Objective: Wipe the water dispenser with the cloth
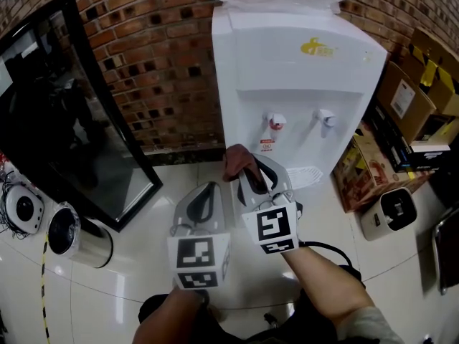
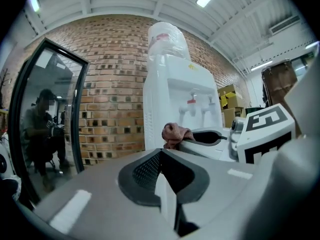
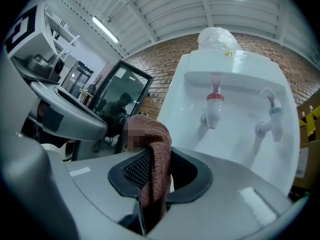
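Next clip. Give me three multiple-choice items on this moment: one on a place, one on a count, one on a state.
1. Where is the cloth?
A. On the floor
B. Between the jaws of the right gripper
C. In a cardboard box

2. How many taps does the water dispenser have on its front?
A. One
B. Two
C. Three

3. How do the jaws of the left gripper stand?
A. Together, with nothing between them
B. Clamped on the cloth
C. Wide apart round a tap

Answers:
1 B: the right gripper view shows the cloth pinched between its jaws.
2 B: a red-topped one and a pale one sit side by side.
3 A: the left gripper view shows its jaws meeting, empty.
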`<state>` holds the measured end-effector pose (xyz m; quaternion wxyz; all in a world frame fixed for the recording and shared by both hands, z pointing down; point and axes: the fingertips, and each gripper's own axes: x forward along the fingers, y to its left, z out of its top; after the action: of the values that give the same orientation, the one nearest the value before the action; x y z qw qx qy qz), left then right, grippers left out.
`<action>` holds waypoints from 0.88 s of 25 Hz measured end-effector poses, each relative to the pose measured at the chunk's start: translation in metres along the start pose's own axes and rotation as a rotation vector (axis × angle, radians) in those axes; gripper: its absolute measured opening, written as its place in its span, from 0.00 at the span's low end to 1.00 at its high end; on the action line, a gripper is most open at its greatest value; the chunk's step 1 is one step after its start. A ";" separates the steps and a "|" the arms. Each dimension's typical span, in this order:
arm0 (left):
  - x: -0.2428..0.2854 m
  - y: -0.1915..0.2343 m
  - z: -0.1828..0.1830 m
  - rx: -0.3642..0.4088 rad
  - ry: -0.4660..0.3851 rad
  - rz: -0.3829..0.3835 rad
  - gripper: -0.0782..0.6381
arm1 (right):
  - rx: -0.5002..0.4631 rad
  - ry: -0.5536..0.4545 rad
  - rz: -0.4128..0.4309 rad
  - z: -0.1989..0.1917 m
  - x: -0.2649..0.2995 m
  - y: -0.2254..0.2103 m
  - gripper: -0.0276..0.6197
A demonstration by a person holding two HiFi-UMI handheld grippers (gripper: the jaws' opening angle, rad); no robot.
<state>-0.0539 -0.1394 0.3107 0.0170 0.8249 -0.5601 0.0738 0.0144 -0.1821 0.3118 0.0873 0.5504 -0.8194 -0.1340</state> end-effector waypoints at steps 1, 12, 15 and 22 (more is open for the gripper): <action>0.001 -0.001 -0.001 0.002 0.002 -0.003 0.11 | 0.001 0.002 -0.004 -0.001 -0.001 -0.003 0.20; 0.014 -0.022 -0.011 0.025 0.032 -0.038 0.11 | 0.082 0.067 -0.134 -0.022 -0.003 -0.064 0.20; 0.018 -0.029 -0.012 0.029 0.038 -0.049 0.11 | 0.082 0.070 -0.150 -0.023 -0.005 -0.074 0.20; 0.026 -0.047 -0.016 0.033 0.044 -0.076 0.11 | 0.079 0.088 -0.194 -0.029 -0.016 -0.097 0.20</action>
<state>-0.0023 -0.1438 0.3325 0.0185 0.8439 -0.5267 0.1005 0.1141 -0.2058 0.3090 0.0883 0.6355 -0.7623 -0.0851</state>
